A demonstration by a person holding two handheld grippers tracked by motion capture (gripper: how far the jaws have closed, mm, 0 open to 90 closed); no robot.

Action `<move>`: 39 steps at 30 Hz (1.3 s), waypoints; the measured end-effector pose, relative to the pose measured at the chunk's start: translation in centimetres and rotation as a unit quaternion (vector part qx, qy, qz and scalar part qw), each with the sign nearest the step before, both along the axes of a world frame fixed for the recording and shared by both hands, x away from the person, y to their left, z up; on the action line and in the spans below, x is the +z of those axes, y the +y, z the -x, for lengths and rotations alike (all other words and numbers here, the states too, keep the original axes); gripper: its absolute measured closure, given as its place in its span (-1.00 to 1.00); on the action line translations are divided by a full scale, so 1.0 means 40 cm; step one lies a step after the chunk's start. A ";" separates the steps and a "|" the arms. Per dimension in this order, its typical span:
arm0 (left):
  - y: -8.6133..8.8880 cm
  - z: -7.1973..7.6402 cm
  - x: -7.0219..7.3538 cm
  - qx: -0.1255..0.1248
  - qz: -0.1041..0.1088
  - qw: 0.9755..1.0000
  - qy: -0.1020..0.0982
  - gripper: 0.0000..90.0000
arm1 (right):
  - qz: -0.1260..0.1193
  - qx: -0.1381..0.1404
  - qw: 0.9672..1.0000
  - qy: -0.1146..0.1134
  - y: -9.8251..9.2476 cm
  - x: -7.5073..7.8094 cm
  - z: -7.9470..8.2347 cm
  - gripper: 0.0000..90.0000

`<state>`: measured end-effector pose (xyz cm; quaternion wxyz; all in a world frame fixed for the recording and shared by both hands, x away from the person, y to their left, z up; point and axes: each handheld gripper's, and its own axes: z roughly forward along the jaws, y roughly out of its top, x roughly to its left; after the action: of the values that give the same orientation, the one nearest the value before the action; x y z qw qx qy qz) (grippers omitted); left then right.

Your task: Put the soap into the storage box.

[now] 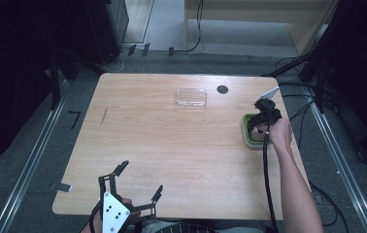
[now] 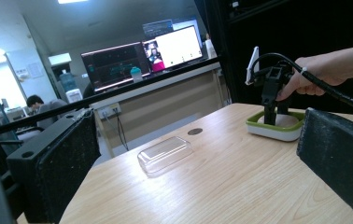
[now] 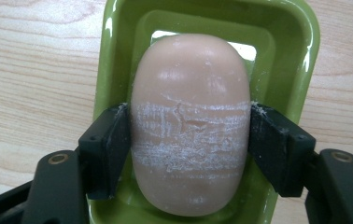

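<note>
down at the table's near edge, the left gripper hovers with jaws spread wide, empty. a clear lid lies near the far edge. by the right edge, the right gripper pinches a pink soap bar inside the green dish.

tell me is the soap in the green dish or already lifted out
In the dish. The soap lies inside the green dish, the right gripper shut on its sides.

Clear lid on table; far claw down in green-rimmed dish.
</note>
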<state>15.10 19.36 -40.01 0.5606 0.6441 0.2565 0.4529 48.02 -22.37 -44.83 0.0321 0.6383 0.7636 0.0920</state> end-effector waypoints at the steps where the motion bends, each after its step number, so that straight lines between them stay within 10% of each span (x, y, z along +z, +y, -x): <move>1: 0.000 0.000 0.000 0.000 0.000 1.000 0.000 -1.00 | -0.001 -0.002 1.000 -0.002 0.000 0.002 0.001 -0.28; 17: 0.001 0.001 0.001 0.001 0.001 1.000 0.000 -1.00 | 0.006 0.039 0.999 0.008 0.016 0.062 0.041 -0.68; 39: -0.002 0.004 0.001 -0.001 -0.004 1.000 -0.001 -1.00 | 0.028 0.109 0.993 0.024 0.003 0.113 0.201 -0.70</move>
<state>14.92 19.29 -39.98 0.5587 0.6459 0.2535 0.4544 39.99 -22.26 -40.30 0.0216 0.5525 0.8312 0.0584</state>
